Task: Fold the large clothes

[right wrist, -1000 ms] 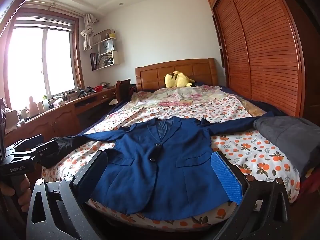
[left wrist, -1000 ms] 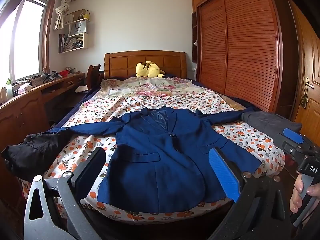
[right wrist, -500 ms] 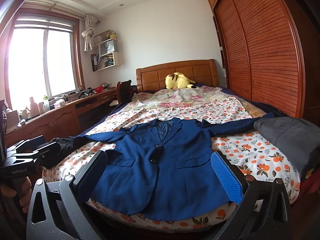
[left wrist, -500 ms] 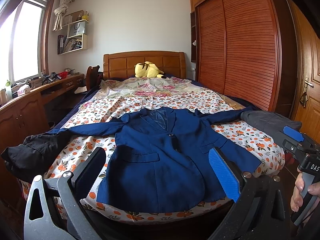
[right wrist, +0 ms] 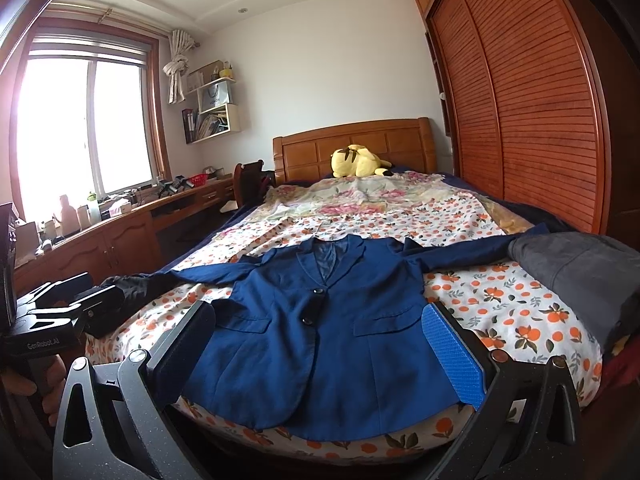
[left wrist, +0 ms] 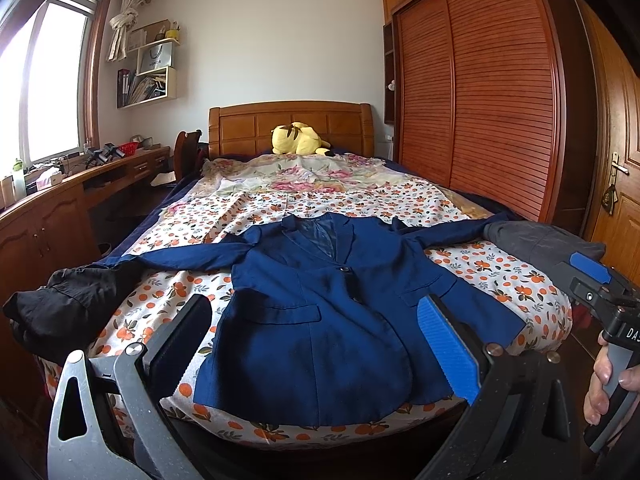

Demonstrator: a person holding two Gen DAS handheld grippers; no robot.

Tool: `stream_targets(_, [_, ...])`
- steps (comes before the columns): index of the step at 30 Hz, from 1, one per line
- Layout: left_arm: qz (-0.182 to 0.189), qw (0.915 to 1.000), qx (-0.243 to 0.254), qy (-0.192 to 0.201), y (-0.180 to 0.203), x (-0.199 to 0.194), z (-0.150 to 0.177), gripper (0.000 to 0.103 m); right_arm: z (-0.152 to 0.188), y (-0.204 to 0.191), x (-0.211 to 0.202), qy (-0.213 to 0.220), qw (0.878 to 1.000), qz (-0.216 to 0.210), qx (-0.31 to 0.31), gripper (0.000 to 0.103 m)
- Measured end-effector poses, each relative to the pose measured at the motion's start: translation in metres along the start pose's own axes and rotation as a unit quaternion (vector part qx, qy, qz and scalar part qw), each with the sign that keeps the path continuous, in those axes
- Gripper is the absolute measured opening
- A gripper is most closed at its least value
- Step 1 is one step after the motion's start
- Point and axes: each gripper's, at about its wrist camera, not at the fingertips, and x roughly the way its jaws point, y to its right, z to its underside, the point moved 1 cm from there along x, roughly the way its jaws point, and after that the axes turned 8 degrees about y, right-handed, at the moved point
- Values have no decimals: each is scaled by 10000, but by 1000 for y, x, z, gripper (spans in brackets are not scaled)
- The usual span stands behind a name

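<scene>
A dark blue blazer point(left wrist: 328, 312) lies face up and buttoned on the bed, sleeves spread to both sides; it also shows in the right wrist view point(right wrist: 328, 328). My left gripper point(left wrist: 316, 344) is open and empty, held off the foot of the bed in front of the blazer's hem. My right gripper point(right wrist: 320, 348) is open and empty, also off the foot of the bed. Each gripper shows at the edge of the other's view: the right one point(left wrist: 600, 292), the left one point(right wrist: 60, 312).
The bed point(left wrist: 520, 280) has an orange-print sheet. A black garment point(left wrist: 68, 300) lies at its left corner, a grey garment point(left wrist: 540, 240) at its right. A yellow plush toy point(left wrist: 298, 140) sits by the headboard. A wooden desk point(left wrist: 48, 208) runs along the left, a wardrobe point(left wrist: 480, 100) along the right.
Both views have tilted up a little, so the bed sits slightly lower in frame. The blazer has not moved and both grippers stay open.
</scene>
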Motion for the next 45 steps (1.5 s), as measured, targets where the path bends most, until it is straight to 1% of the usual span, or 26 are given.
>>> stream_targets(24, [32, 10000, -35, -12, -2, 1, 1, 103, 1, 1, 1, -25, 10000, -31, 32, 103])
stream_targets(35, [-1, 10000, 21, 51, 0, -2, 0, 103, 1, 0, -1, -7, 10000, -57, 51, 103])
stream_targets(45, [-28, 10000, 6, 11, 0, -2, 1, 103, 2, 1, -1, -30, 10000, -45, 56, 103])
